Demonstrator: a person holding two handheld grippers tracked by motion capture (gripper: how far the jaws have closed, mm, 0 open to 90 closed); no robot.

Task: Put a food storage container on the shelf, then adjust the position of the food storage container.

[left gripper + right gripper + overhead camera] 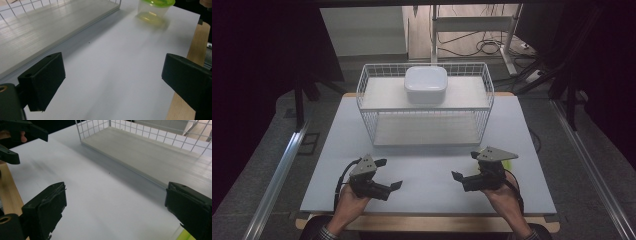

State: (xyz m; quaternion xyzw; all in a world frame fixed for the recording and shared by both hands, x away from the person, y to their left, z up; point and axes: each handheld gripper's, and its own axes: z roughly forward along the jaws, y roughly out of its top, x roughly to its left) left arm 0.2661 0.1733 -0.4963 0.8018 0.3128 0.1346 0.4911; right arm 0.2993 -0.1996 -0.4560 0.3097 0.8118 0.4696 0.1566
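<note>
From the high view, I hold the left gripper (388, 173) and right gripper (466, 165) low on the bench (427, 170) before the wire rack (426, 102), jaws spread and empty, probably a ready pose. A white box (426, 84) tops the rack. In the left gripper view, a green-lidded tub (155, 10), blurred, stands beside the rack. In the right gripper view, the rack's lower shelf (150, 155) lies bare.

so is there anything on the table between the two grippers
No: in the high view only bare white tabletop lies between the left gripper and right gripper.
</note>
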